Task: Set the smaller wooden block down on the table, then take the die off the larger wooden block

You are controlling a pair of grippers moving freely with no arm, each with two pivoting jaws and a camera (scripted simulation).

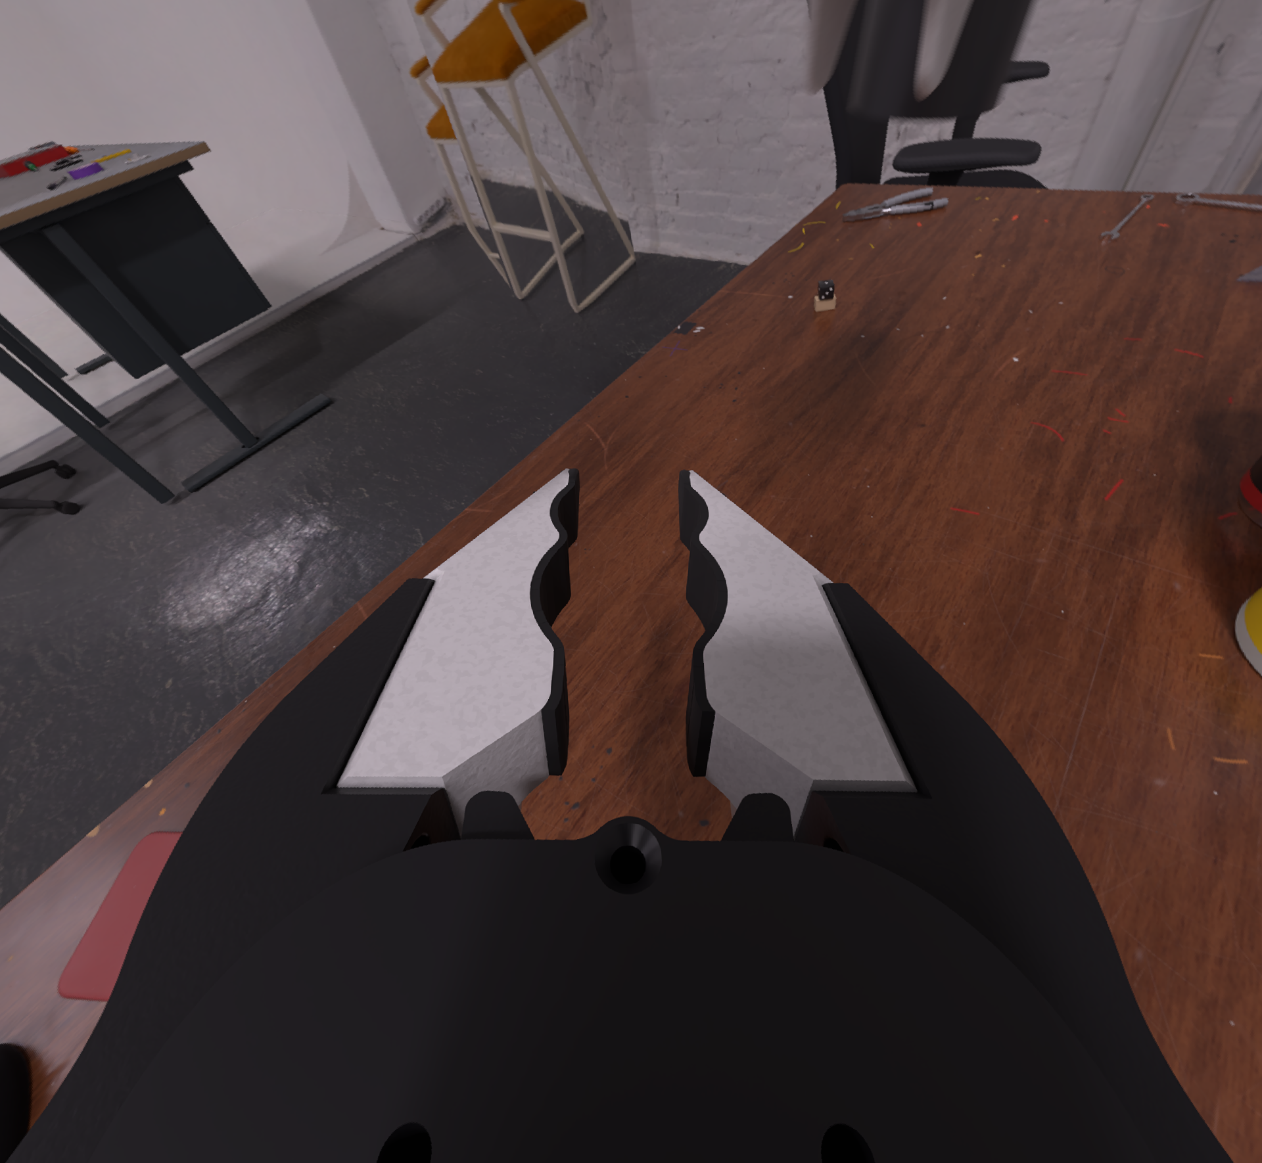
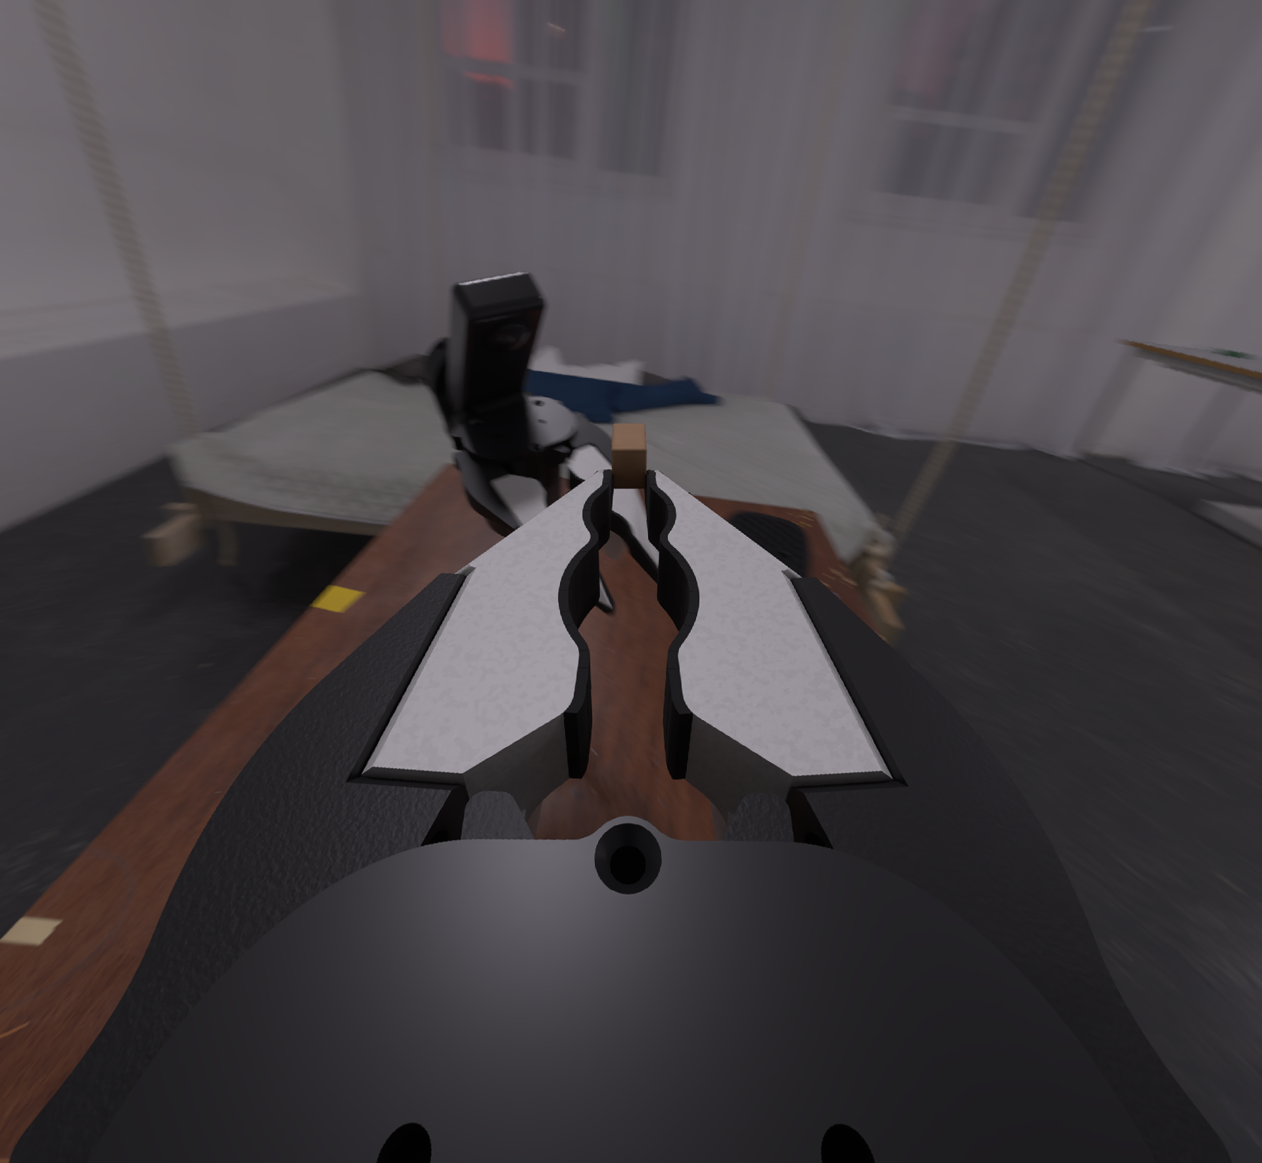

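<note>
A black die [image 1: 826,288] sits on a small pale wooden block [image 1: 825,305] far ahead on the brown table [image 1: 956,482]. My left gripper [image 1: 628,478] is open and empty, low over the table near its left edge. My right gripper [image 2: 628,478] is shut on a small tan wooden block [image 2: 628,454], held at the fingertips above the table [image 2: 614,720]. The right wrist view is blurred. The right gripper shows blurred at the top of the left wrist view [image 1: 881,24]. The left gripper [image 2: 519,502] shows beyond the held block in the right wrist view.
Pliers and a marker [image 1: 888,205] and a wrench [image 1: 1127,222] lie at the table's far end. A red pad [image 1: 123,912] lies at the near left edge. A yellow and red object [image 1: 1250,625] stands at the right. The table edge runs diagonally on the left.
</note>
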